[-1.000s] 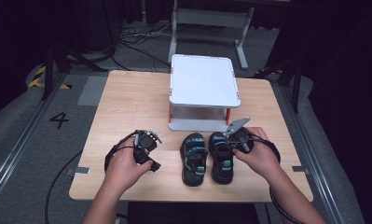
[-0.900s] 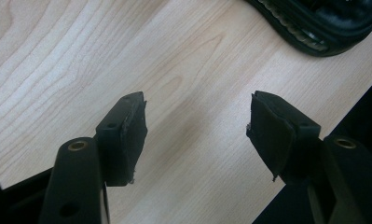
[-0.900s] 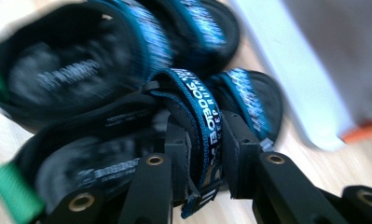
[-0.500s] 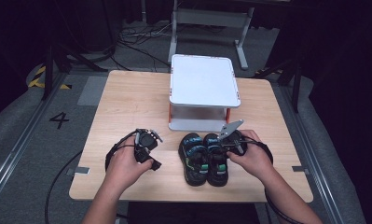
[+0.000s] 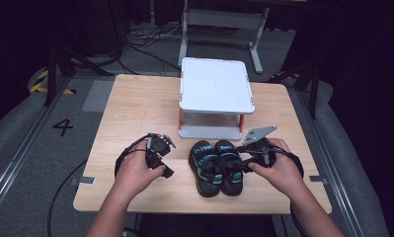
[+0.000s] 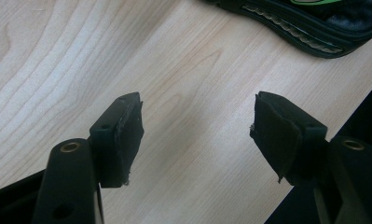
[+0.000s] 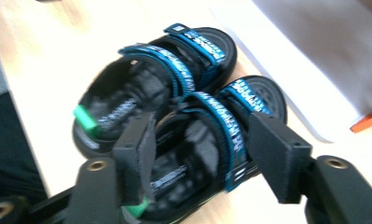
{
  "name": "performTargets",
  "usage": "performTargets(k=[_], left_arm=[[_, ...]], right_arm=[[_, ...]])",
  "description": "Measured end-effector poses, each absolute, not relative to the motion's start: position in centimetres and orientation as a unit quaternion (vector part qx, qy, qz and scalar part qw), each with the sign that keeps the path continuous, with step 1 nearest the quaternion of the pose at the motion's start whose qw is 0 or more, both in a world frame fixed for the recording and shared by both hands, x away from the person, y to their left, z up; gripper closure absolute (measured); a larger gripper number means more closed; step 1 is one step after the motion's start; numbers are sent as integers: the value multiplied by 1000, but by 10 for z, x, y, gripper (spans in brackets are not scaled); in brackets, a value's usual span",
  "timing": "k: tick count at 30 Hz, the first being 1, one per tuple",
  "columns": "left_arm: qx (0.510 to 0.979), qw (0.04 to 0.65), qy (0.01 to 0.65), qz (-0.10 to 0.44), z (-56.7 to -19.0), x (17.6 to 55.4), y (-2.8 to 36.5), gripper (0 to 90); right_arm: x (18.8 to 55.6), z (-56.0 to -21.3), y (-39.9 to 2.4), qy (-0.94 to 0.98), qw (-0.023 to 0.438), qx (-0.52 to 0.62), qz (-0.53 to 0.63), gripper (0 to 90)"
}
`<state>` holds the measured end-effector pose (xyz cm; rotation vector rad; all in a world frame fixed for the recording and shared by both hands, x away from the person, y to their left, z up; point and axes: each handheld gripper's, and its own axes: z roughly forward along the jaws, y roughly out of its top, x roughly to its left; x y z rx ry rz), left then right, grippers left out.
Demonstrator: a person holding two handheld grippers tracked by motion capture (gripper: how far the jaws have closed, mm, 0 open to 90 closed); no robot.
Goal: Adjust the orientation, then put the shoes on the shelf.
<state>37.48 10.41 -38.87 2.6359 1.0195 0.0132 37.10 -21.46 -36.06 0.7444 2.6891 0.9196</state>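
Note:
Two black sandals with blue straps lie side by side, touching, at the table's front middle: the left sandal (image 5: 206,170) and the right sandal (image 5: 230,168). My right gripper (image 5: 243,157) hovers at the right sandal's outer edge. In the right gripper view my right gripper (image 7: 204,154) has just been opening; its jaws stand apart on either side of the nearer sandal (image 7: 221,126) and its pads are clear of it. The farther sandal (image 7: 174,65) lies beyond. My left gripper (image 5: 162,165) sits left of the sandals, and in its own view the left gripper (image 6: 197,135) is open over bare wood.
A white shelf stand (image 5: 215,94) with orange legs stands behind the sandals at the table's back middle. The wooden table (image 5: 135,113) has bare wood at the left. A sandal's sole edge (image 6: 295,28) shows in the left gripper view. Cables lie on the floor beyond.
The right sandal slid left until it touched the left one. My right gripper then drew back slightly to the right and its jaws opened. The left hand has stayed in place.

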Motion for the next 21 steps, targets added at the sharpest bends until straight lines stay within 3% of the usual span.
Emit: performTargets(k=[5, 6, 9, 10, 15, 21], left_arm=[[921, 153, 358, 4, -388, 374, 104, 331], [921, 154, 359, 5, -388, 373, 104, 331], [920, 153, 361, 4, -388, 372, 106, 330], [919, 154, 362, 6, -389, 371, 107, 330], [918, 153, 366, 8, -390, 368, 110, 331], [918, 148, 369, 6, -390, 365, 112, 334]], right_arm=[[362, -355, -213, 915, 112, 246, 301, 216], [361, -356, -210, 907, 116, 269, 302, 217], [359, -360, -204, 904, 104, 281, 306, 385], [358, -362, -202, 906, 93, 281, 301, 400], [353, -369, -191, 883, 61, 333, 324, 419], [352, -377, -183, 881, 62, 368, 289, 409]])
